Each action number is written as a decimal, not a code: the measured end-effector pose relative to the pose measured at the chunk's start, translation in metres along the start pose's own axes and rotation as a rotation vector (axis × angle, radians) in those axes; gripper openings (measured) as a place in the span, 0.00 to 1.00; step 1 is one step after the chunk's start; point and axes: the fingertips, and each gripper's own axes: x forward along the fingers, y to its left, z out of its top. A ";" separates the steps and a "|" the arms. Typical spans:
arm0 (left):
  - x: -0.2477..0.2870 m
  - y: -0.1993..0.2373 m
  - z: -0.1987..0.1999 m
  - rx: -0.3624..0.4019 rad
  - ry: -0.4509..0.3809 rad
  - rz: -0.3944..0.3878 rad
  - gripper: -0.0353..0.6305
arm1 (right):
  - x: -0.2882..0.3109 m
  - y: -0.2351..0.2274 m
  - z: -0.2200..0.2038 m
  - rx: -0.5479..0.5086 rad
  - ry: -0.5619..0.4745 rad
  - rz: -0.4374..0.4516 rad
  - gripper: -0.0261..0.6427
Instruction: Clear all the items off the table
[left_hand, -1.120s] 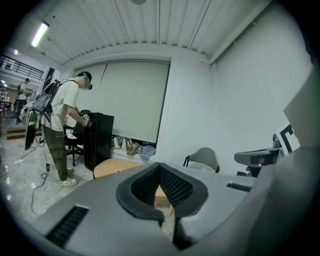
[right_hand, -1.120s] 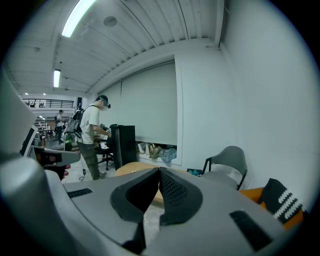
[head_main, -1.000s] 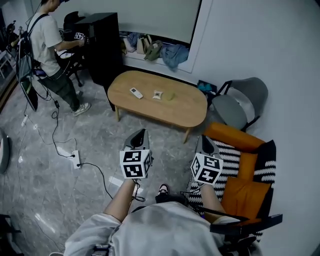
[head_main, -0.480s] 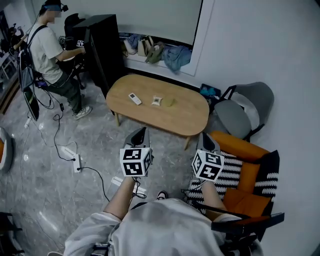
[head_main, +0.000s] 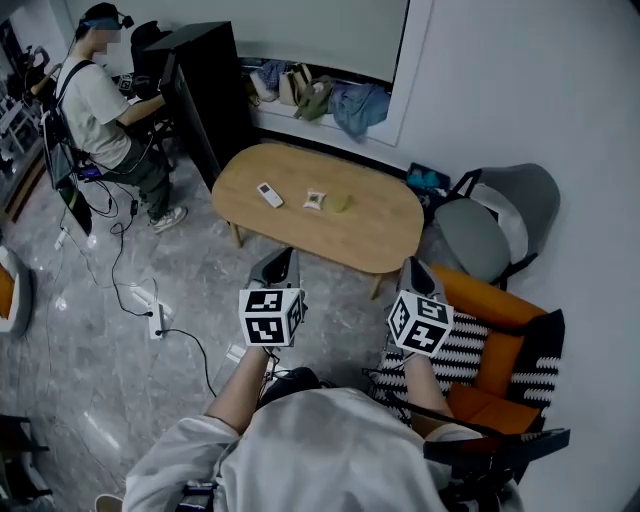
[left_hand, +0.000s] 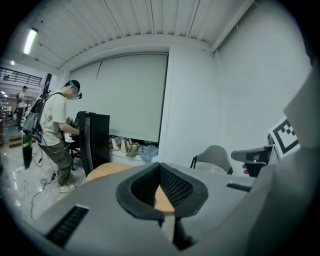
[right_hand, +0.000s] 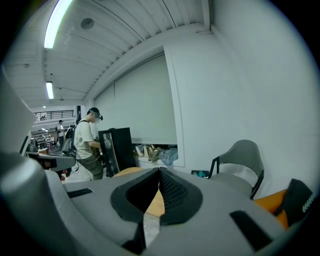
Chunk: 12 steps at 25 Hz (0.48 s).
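White remote lies on oval wooden table.

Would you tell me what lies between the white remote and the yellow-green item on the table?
A small pale packet lies there, between the white remote and the yellow-green item; the head view shows it.

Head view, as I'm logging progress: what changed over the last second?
The person stepped towards the table, carrying the left gripper and right gripper nearer it. Nothing was gripped or released. Both stay shut and empty; the remote, packet and green item lie untouched.
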 end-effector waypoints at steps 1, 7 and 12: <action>0.003 0.002 0.000 -0.009 0.006 0.005 0.05 | 0.002 -0.001 -0.002 0.002 0.006 0.000 0.08; 0.029 0.001 0.003 -0.006 0.042 -0.009 0.05 | 0.018 -0.018 -0.003 0.031 0.036 -0.030 0.07; 0.066 0.005 0.017 -0.021 0.019 -0.025 0.05 | 0.045 -0.031 0.005 0.041 0.020 -0.045 0.08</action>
